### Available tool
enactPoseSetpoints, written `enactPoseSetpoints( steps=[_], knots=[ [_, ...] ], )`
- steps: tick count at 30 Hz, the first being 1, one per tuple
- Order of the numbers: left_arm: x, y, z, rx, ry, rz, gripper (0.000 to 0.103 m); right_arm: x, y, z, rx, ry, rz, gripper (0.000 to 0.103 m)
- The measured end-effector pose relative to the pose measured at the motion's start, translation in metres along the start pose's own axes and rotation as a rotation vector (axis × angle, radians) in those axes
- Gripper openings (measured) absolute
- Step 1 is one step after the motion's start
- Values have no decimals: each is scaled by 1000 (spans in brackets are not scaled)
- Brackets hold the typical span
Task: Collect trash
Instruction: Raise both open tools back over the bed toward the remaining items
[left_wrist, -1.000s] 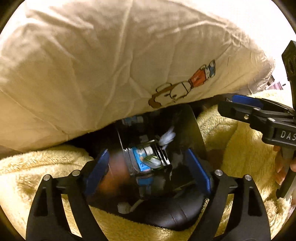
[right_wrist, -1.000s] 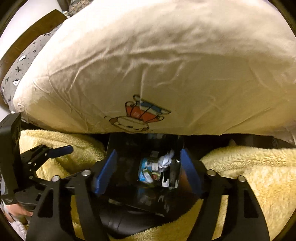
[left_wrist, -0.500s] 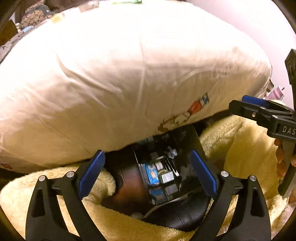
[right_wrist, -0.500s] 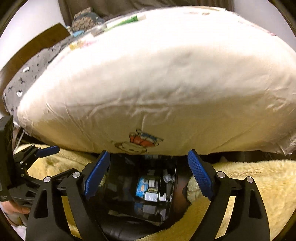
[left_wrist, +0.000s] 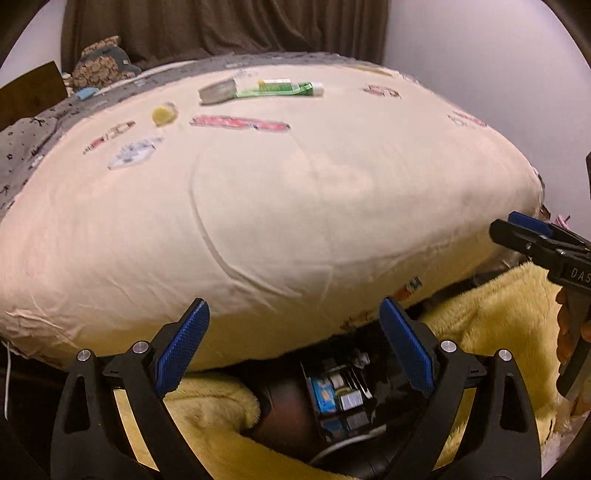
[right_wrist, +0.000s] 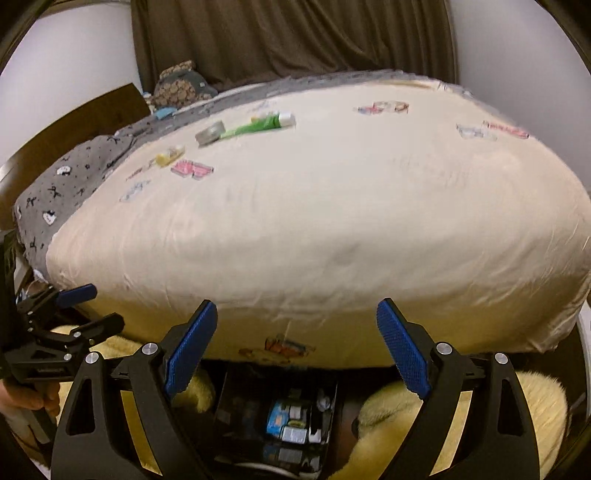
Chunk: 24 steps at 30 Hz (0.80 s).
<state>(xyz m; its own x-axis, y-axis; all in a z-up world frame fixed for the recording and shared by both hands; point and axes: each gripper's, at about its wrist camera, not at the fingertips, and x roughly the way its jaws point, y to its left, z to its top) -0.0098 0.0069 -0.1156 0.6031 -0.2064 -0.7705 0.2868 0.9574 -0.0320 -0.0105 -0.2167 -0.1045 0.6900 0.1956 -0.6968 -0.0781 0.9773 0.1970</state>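
Both grippers hang above a black bin bag (right_wrist: 236, 413) with shiny wrappers inside, low in the middle of each view, tucked between folds of a fluffy yellow blanket (left_wrist: 491, 325). The left gripper (left_wrist: 293, 347) has its jaws wide open and holds nothing. The right gripper (right_wrist: 295, 347) is the same, open and empty.

More trash lies far up on the big cream bed sheet (left_wrist: 295, 203): a green squeezy tube (left_wrist: 275, 88), a flat round grey tin (left_wrist: 217, 92) touching its end, a small yellow cap (left_wrist: 164, 113) and a long pink wrapper (left_wrist: 238, 122), all in the upper left of the frame (they look blurry, so I cannot tell more about them).

The next job is probably to fetch one of these. Go for one piece at a time. Reach over the sheet without dragging it. Put the jaws on both sides of the tube's thin middle, then squeeze softly so nothing squirts out.
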Motion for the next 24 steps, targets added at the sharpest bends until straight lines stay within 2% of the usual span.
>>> enactPoseSetpoints(
  steps=[11, 24],
  knots=[
    [-14, 23, 25, -42, -63, 42, 88, -15, 13, 46, -80, -114, -12, 89],
    [-20, 43, 59, -59, -121, 66, 88, -27, 26, 106, -140, -248, -42, 97]
  ],
)
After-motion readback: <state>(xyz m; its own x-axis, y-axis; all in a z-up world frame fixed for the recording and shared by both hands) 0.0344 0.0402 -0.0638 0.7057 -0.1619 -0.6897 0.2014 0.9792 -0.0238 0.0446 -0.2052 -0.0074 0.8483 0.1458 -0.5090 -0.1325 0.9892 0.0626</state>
